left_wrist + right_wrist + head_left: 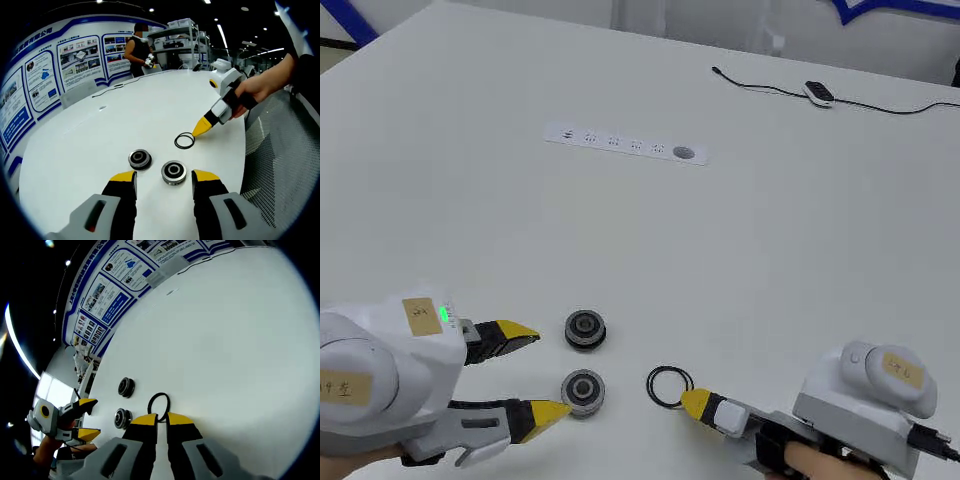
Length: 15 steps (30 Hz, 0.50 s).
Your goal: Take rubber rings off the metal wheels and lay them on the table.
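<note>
Two small metal wheels lie on the white table [740, 240]. The farther wheel [585, 329] [140, 159] [125, 386] has a black rim. The nearer wheel [583, 391] [173, 172] [121, 418] has a shinier, greyer rim. A loose black rubber ring [669, 386] [184, 141] [159, 402] lies flat to their right. My right gripper [698, 402] [159, 417] [200, 129] is shut, its yellow tips pinching the ring's near edge. My left gripper [535, 372] [164, 176] is open just left of the wheels, with the nearer wheel in front of the gap.
A white power strip [625, 143] is set flat into the table farther back. A black cable with a small remote [818, 93] runs along the far right. A person [140, 47] stands beyond the table's far end. The table edge [240, 165] is close on the right.
</note>
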Each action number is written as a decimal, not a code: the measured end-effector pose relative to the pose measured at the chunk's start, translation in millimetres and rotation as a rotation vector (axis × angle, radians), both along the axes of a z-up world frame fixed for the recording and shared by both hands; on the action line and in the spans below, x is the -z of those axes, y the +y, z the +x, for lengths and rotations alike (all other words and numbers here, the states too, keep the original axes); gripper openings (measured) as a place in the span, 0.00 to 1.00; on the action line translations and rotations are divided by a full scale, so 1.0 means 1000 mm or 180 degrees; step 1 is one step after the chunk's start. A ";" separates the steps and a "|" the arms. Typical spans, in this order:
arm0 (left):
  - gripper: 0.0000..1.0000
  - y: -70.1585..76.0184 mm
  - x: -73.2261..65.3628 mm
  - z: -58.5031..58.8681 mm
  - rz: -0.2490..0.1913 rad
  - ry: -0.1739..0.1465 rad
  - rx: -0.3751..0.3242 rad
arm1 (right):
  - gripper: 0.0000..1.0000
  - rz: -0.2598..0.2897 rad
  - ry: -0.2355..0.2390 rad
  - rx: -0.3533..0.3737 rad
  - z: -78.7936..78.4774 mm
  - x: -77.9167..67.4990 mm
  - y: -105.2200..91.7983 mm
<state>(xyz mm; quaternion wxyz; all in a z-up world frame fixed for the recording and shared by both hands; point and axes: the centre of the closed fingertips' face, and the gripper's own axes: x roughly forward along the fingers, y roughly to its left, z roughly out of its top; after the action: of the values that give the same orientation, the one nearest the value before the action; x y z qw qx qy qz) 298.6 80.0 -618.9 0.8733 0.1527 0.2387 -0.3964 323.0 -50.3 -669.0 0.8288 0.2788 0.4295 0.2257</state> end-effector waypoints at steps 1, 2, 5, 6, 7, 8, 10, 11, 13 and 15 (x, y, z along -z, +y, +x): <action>0.46 0.000 0.000 0.000 0.0006 -0.0001 0.0000 | 0.08 -0.0003 -0.0004 0.0005 0.000 -0.001 0.000; 0.46 0.000 0.000 0.000 0.0005 0.0000 0.0000 | 0.08 -0.0034 -0.0030 -0.0008 0.001 -0.002 -0.001; 0.45 0.000 0.000 0.000 0.0006 -0.0002 -0.0003 | 0.11 -0.0134 -0.0095 -0.0035 0.002 -0.004 -0.003; 0.45 0.000 0.000 0.000 0.0008 -0.0001 -0.0003 | 0.11 -0.0136 -0.0106 -0.0025 0.003 -0.005 -0.003; 0.45 0.000 0.000 0.000 0.0014 -0.0002 -0.0003 | 0.11 -0.0121 -0.0110 0.0000 0.005 -0.007 -0.003; 0.45 0.000 0.000 0.000 0.0017 0.0002 0.0000 | 0.11 -0.0116 -0.0120 -0.0010 0.005 -0.008 -0.002; 0.45 0.000 0.000 0.001 0.0025 0.0003 0.0004 | 0.13 -0.0209 -0.0178 -0.0149 0.005 -0.008 0.001; 0.45 0.000 0.000 0.001 0.0027 0.0004 0.0007 | 0.13 -0.0251 -0.0219 -0.0196 0.005 -0.008 0.002; 0.45 0.000 -0.001 0.003 0.0034 -0.0004 0.0013 | 0.13 -0.0228 -0.0246 -0.0215 0.005 -0.010 0.005; 0.45 0.001 -0.003 0.006 0.0065 -0.0020 0.0031 | 0.15 -0.0151 -0.0304 -0.0227 0.008 -0.015 0.009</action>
<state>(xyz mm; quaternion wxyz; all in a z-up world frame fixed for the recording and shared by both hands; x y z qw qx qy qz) 304.1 80.7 -615.7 0.8704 0.1641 0.2392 -0.3977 330.5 -41.1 -654.4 0.8461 0.2325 0.4043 0.2580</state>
